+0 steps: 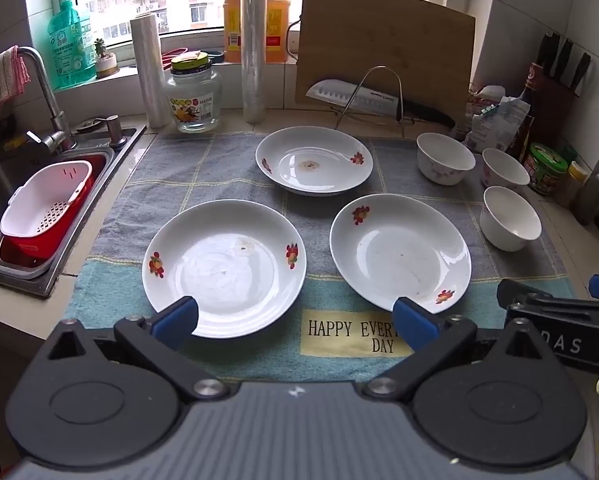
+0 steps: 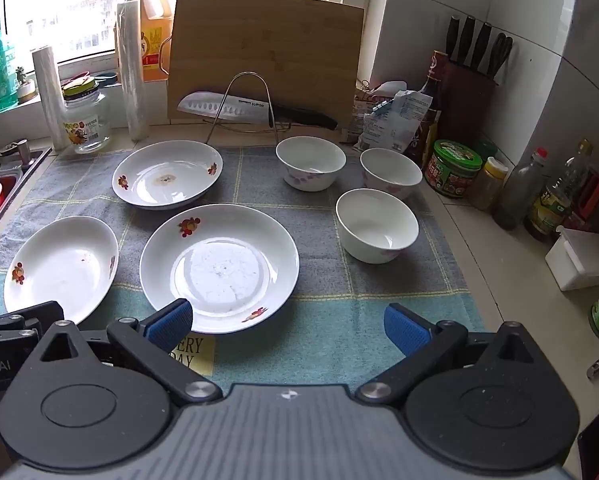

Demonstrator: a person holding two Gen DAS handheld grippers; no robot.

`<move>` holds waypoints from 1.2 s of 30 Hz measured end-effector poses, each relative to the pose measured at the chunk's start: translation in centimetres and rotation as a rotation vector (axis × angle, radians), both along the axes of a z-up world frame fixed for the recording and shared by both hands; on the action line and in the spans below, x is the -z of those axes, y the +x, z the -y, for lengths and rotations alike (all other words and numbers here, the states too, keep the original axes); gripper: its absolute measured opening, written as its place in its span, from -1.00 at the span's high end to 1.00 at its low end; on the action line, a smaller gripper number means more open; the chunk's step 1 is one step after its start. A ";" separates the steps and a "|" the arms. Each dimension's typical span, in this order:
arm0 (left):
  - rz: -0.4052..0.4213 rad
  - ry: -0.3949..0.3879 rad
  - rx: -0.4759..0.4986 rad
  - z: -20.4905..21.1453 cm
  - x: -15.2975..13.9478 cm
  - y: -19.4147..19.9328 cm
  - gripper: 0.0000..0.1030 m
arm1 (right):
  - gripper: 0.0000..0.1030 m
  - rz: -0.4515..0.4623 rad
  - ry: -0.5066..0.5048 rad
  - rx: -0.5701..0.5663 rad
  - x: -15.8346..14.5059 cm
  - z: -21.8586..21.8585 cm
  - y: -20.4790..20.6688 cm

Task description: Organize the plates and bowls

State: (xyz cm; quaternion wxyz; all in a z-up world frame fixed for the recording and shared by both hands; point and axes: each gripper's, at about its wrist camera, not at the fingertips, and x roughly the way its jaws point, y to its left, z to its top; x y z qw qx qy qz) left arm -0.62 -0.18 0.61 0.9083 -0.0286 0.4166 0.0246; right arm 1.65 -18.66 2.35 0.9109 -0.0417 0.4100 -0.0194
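Three plates and three bowls, all upright and empty, on the cloth (image 1: pixel 203 168) covering the counter. Near-left plate (image 1: pixel 224 267) sits just ahead of my left gripper (image 1: pixel 295 322); near-right plate (image 2: pixel 218 266) just ahead of my right gripper (image 2: pixel 287 326); far plate (image 1: pixel 314 159) behind and between them, apart from both. Bowls grouped at the cloth's right side: back-left bowl (image 2: pixel 310 163), back-right bowl (image 2: pixel 391 173), front bowl (image 2: pixel 376 225), close together; can't tell if rims touch. Both my grippers have fingers spread fully wide, gripping nothing, hovering above the cloth's near edge, angled down, side by side. Behind the dishes: wire rack (image 2: pixel 245 102), knife (image 2: pixel 255 110), cutting board (image 2: pixel 265 40) leaning against the window ledge. Sink (image 1: pixel 3 184) on the left with a red-and-white strainer (image 1: pixel 45 204) in it; jars and bottles (image 2: pixel 539 192) on the right.
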 end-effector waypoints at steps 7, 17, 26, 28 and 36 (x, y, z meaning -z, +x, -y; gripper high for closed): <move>-0.001 0.007 0.001 0.3 0.1 0.0 -0.99 | -1.00 0.001 -0.006 -0.006 -0.1 0.0 -0.2; 0.000 0.008 -0.009 0.2 0.2 0.0 -0.99 | -1.00 0.002 0.002 -0.012 -0.1 -0.2 -0.1; -0.002 0.006 -0.010 0.1 0.1 0.4 -0.99 | -1.00 0.006 0.002 -0.014 0.0 -0.2 0.0; -0.002 0.007 -0.008 0.1 0.1 0.4 -0.99 | -1.00 0.004 0.004 -0.014 0.0 -0.2 0.1; -0.003 0.008 -0.004 0.2 0.1 0.8 -0.99 | -1.00 0.004 0.006 -0.016 0.0 -0.3 0.4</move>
